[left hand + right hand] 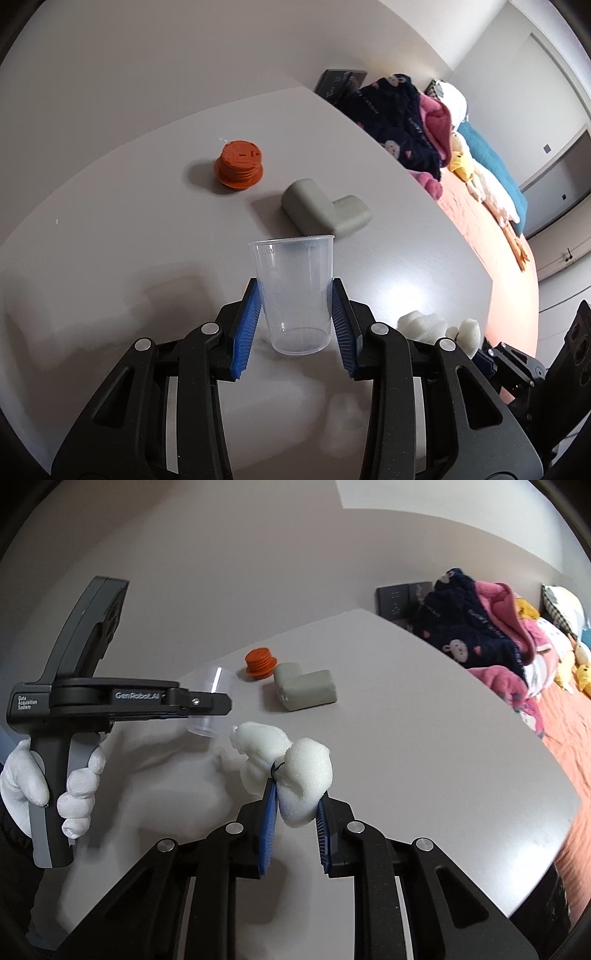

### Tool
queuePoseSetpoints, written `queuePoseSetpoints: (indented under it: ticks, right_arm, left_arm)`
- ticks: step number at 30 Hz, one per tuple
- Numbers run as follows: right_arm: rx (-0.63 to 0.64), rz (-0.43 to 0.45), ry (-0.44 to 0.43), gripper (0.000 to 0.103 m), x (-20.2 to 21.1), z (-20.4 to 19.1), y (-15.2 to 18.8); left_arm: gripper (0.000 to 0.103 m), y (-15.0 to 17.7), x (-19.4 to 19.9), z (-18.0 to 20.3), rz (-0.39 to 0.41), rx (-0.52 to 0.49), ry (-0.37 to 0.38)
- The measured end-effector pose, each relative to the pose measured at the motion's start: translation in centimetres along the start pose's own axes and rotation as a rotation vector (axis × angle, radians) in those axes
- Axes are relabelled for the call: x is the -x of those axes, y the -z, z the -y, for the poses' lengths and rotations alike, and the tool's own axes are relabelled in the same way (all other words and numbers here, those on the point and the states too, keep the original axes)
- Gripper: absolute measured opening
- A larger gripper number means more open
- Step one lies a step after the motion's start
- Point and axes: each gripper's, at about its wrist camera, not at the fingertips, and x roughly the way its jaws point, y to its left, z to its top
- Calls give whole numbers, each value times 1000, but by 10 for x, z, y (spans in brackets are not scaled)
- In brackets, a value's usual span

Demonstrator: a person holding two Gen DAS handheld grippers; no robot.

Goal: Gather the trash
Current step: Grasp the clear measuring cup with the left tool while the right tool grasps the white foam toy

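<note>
A clear plastic measuring cup [297, 295] stands upright between the blue pads of my left gripper [294, 295], which is shut on it and holds it above the grey table [110, 229]. The same cup [210, 701] shows in the right wrist view behind the left gripper's fingers [207, 701]. My right gripper [297, 794] is shut on a white foam piece [295, 771] tied with a black band. That foam [424, 325] appears low right in the left wrist view. An orange threaded cap [239, 164] and a grey foam corner guard [325, 210] lie on the table beyond.
A gloved hand [37, 786] holds the left gripper's handle. Beyond the table's right edge is a bed [480, 206] with dark and pink clothing [476, 635] and plush toys [461, 162]. A dark box [395, 600] sits at the table's far corner.
</note>
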Motion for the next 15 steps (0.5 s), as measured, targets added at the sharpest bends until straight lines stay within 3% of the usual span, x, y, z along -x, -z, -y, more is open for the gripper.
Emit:
queuePoseSetpoints:
  ticks: [15]
  right_arm:
    - [-94,79,60,21,61,22,33]
  left_arm:
    - [38,32,21,65,16,-132,76]
